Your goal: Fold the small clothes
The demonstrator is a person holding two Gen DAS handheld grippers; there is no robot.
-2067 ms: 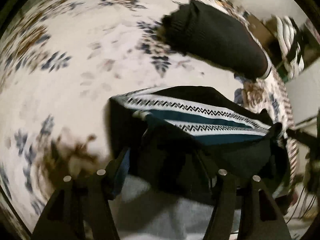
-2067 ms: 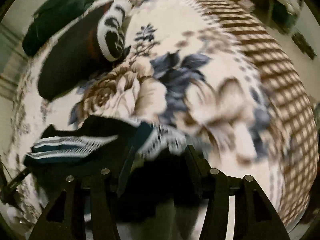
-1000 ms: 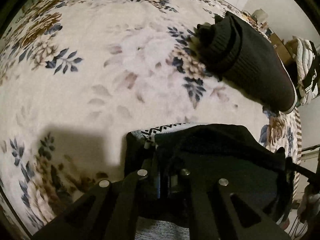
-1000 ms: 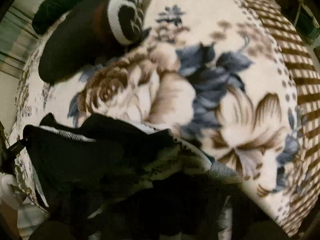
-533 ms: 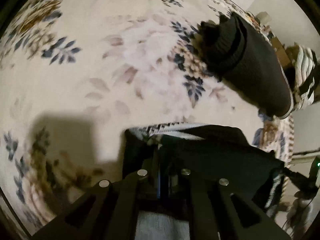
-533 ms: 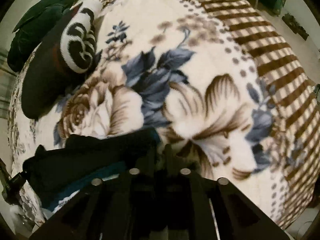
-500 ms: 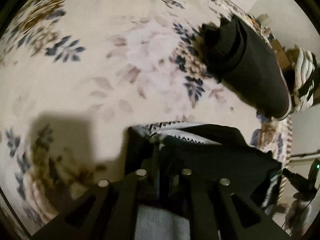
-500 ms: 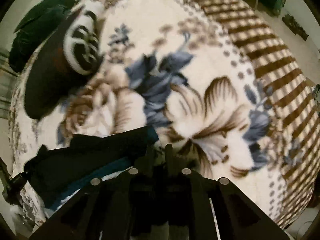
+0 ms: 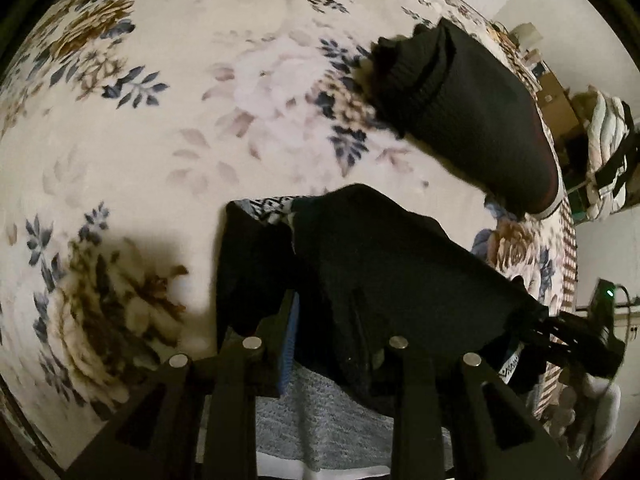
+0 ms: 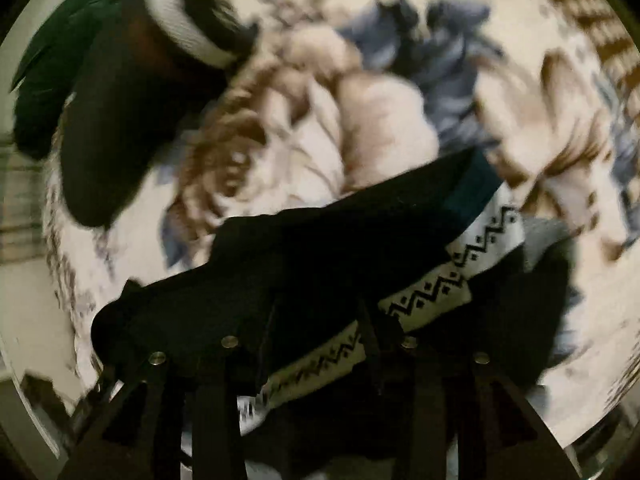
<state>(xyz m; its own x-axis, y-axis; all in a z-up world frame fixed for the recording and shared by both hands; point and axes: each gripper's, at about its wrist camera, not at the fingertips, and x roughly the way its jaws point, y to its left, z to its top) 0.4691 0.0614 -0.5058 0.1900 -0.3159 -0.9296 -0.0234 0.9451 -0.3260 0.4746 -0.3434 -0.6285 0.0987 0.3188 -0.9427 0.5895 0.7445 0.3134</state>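
A small black garment (image 9: 380,264) with a white zigzag band lies folded on the floral blanket (image 9: 180,140). My left gripper (image 9: 320,316) points down at its near left edge. Its jaws are opening; the cloth drapes over the right finger, and the blue pad of the left finger (image 9: 289,336) stands bare. In the blurred right wrist view, my right gripper (image 10: 320,320) hangs over the garment (image 10: 320,248) and its zigzag band (image 10: 436,288). These jaws are opening too, with the cloth lying loose between them. The right gripper's body (image 9: 588,332) also shows at the garment's far right corner.
A folded black knit garment (image 9: 464,112) lies behind on the blanket; in the right wrist view it (image 10: 112,128) sits beside a white-and-black striped roll (image 10: 184,24) and a dark green garment (image 10: 56,52). A grey textured cloth (image 9: 320,424) lies under my left gripper. Clutter stands beyond the bed's edge (image 9: 604,152).
Both grippers' jaws have come apart from shut. The left view has pulled back a little from the garment. The right view has rolled and now shows the zigzag band between its fingers.
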